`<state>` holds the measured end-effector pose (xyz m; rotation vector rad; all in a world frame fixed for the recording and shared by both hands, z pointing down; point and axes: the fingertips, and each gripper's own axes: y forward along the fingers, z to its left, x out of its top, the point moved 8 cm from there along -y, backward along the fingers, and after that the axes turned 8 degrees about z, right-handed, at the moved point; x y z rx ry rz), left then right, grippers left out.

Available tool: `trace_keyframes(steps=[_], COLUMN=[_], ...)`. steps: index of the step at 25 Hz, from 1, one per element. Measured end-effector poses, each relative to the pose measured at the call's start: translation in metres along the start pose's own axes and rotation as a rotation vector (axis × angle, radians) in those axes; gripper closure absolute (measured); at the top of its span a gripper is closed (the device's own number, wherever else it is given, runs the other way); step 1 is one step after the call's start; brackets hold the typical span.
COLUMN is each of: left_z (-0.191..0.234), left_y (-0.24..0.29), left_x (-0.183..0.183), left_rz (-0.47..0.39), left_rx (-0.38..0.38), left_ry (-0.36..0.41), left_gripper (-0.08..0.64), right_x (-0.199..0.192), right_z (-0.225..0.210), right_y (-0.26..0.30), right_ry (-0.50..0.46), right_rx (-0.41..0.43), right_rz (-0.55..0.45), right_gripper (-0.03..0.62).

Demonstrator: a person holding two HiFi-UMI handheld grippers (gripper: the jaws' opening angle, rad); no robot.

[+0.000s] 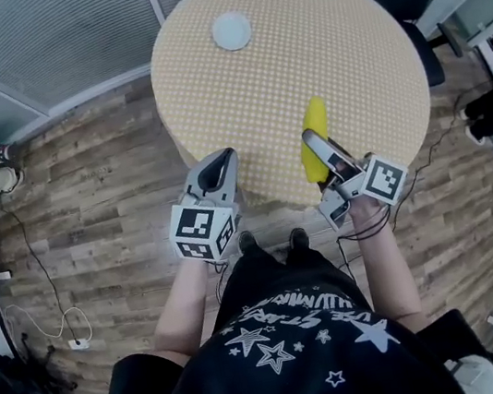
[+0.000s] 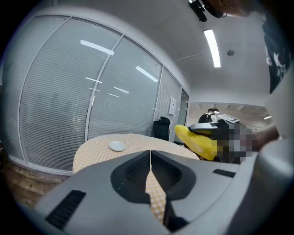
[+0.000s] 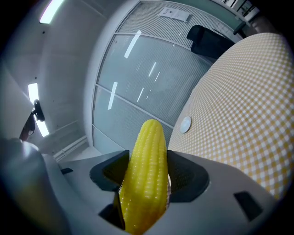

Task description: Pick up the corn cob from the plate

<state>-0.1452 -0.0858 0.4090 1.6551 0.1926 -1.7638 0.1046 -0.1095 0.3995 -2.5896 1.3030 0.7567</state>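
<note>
The right gripper (image 3: 148,156) has its jaws clamped on the corn cob (image 3: 146,188). Its long free end could lever loose and drop onto the worktop (image 1: 362,50) (left gripper (image 2: 150,160) has its jaws pressed together, empty).

Left gripper (image 1: 220,160) closed, right gripper (image 1: 311,139) clamped

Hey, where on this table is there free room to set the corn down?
Nearly the whole checked table is bare: the broad middle and right side, between the white plate at the far edge and the corn cob held in the right tongs at the near edge. Only the near rim is crowded, where the shut left tongs also hover.
</note>
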Motion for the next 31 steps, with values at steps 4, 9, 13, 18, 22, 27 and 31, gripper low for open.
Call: trace_keyframes(steps=[4,9,13,18,22,27,31], left_z=[-0.021,-0.061,-0.096,-0.142,-0.178,-0.22,-0.257], left_y=[-0.008,-0.012,-0.02,-0.026,-0.028,-0.027,-0.026], left_x=[-0.005,-0.009,-0.014,-0.021,-0.03,-0.039,-0.046], left_rz=[0.001,-0.011,-0.028,-0.048,-0.058,-0.072,-0.082], left_rx=[0.02,0.083,0.142,0.191,0.215,0.228,0.233], left_ry=[-0.013,-0.026,-0.05,-0.063,-0.073,-0.088,-0.103], left_gripper=[0.548,0.548,0.548,0.548,0.549,0.548,0.548], right_x=[0.001,0.008,0.007,0.006,0.002,-0.006,-0.01], right_z=[0.003,0.0,-0.004,-0.015,-0.02,-0.028,-0.032], right_y=[-0.009,-0.025,-0.046,-0.086,-0.119,-0.156,-0.192], right_ry=[-0.009,-0.042,-0.029,-0.029,-0.049,-0.042,-0.039], right_rx=[0.056,0.114,0.151,0.18,0.195,0.205,0.202], right_rz=[0.017,0.089,0.134,0.156,0.177,0.207,0.22], right_gripper=[0.327,0.327,0.327,0.327,0.327,0.327,0.327])
